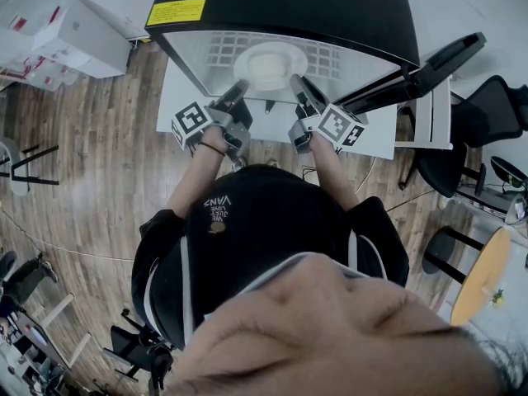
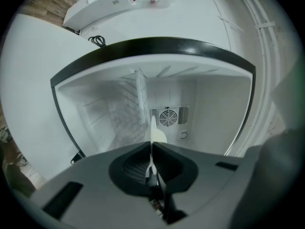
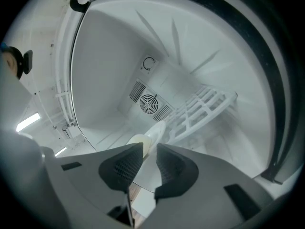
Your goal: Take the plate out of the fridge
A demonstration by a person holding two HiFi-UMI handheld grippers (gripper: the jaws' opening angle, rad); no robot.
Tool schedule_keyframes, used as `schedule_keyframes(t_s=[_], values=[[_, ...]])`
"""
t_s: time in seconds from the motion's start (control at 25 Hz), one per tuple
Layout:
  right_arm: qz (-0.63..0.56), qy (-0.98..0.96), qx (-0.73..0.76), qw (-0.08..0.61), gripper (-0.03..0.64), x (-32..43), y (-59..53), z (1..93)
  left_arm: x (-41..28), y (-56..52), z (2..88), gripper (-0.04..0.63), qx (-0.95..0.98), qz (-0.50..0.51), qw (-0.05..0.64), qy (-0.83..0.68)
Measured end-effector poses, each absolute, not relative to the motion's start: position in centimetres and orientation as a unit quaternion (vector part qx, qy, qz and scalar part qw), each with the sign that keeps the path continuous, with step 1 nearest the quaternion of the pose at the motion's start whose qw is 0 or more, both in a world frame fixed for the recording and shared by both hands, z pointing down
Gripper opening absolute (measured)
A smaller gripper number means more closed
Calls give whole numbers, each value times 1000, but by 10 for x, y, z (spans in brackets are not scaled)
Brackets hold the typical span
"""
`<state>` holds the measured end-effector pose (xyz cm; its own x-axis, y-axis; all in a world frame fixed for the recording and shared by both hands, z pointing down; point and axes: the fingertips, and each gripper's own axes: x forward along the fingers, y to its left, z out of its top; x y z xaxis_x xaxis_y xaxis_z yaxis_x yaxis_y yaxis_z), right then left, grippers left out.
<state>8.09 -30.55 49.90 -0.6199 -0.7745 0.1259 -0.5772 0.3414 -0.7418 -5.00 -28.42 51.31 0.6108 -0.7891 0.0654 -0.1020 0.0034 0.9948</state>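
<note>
The plate (image 1: 271,63) lies inside the open fridge (image 1: 280,7), at 12 o'clock from the person in the head view, on the front of the wire shelf (image 1: 223,52). The left tongs (image 1: 241,85) meet its rim at about 8 o'clock and the right tongs (image 1: 294,81) at about 4 o'clock.

In the left gripper view the left tongs (image 2: 151,144) are pinched together on the plate's (image 2: 152,128) thin edge, which is seen edge-on. In the right gripper view the right tongs (image 3: 149,147) stand part closed, and their pads look clamped on the plate's (image 3: 155,132) rim.

There is one plate, two tongs, one wire shelf (image 3: 200,109) and one fan grille (image 2: 167,117) on the back wall. The fridge stands on a white bench (image 1: 177,89).

The plate is round, so it has no long axis. It lies flat with its face up, and something pale and rounded sits on it.
</note>
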Motion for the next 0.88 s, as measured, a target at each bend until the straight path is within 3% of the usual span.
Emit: schedule_keyframes(t_s=[0.88], values=[[-369,785,-473,154,95,72,-277,490,-60,-277,505,28,687,-240,621,-290]])
